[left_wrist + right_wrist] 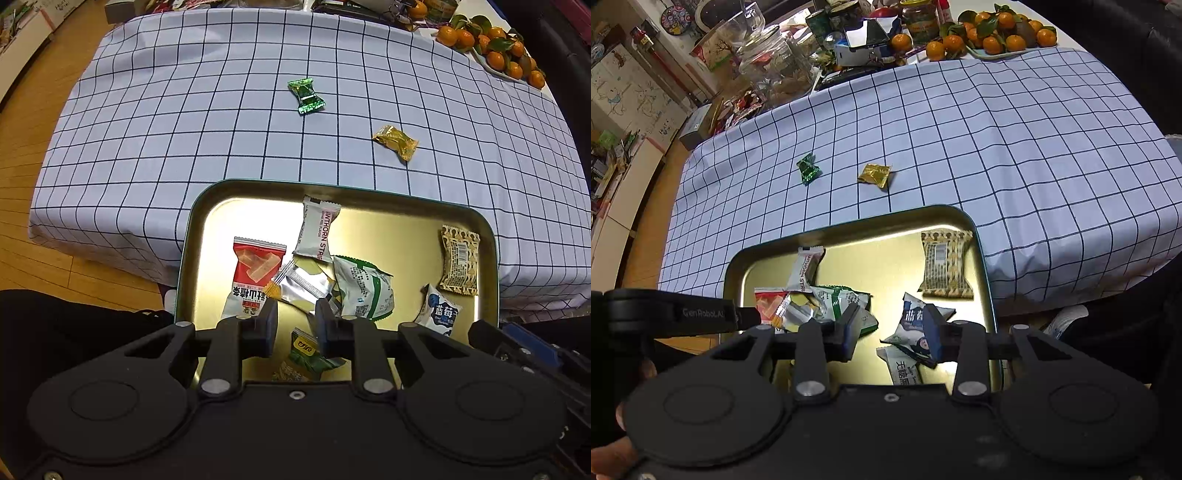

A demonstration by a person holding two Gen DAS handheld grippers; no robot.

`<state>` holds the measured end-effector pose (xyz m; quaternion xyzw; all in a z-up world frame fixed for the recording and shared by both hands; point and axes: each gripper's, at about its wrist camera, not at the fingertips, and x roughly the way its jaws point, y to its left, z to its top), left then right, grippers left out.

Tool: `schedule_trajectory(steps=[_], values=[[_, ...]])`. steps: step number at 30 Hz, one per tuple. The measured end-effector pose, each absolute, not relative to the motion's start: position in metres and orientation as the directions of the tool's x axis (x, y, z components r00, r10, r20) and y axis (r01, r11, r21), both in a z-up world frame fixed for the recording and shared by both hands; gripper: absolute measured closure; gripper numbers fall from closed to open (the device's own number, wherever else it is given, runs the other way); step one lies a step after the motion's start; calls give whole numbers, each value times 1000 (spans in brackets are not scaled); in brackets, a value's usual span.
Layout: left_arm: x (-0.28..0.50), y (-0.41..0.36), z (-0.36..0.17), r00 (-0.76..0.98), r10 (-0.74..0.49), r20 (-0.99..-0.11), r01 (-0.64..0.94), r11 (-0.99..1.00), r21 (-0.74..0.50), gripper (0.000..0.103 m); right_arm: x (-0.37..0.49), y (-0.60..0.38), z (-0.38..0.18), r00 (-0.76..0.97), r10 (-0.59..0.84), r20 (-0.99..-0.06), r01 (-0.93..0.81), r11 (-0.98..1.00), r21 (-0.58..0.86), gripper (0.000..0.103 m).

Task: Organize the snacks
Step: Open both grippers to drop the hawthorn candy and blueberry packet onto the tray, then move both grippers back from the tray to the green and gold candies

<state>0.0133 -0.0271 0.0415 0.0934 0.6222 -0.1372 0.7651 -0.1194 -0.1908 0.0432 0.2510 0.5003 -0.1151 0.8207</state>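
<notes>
Both grippers (left (294, 317), right (891, 325)) hung spread, empty, over gold metal tray (406, 236) holding most snacks; green foil candy (306, 95) and gold foil candy (396, 142) remained on checked-cloth table (184, 129) beyond tray.

Wooden plank floor (33, 155) beside a table under a blue checked tablecloth (184, 110), cluttered white shelving (624, 122) beyond.

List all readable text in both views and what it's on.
"WTHORN STRIP", start cut off: white sachet in the tray.
"GenRoboLAI", last letters unsure: left gripper's side, seen from the right wrist.
"蓝莓": blue-and-white packet.
"无糖黑": white packet under it, rest hidden.
Red packet: Chinese print, too distorted.
Brown packet: barcode and fine print, too small.
Green candy, gold candy: nothing legible.
</notes>
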Motion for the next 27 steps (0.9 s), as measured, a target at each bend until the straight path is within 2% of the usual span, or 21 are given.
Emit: schedule_trajectory(steps=[27], values=[[36, -28, 32, 102, -89, -991, 304, 951, -54, 73, -101, -197, 28, 381, 107, -918, 409, 871, 272, 60]])
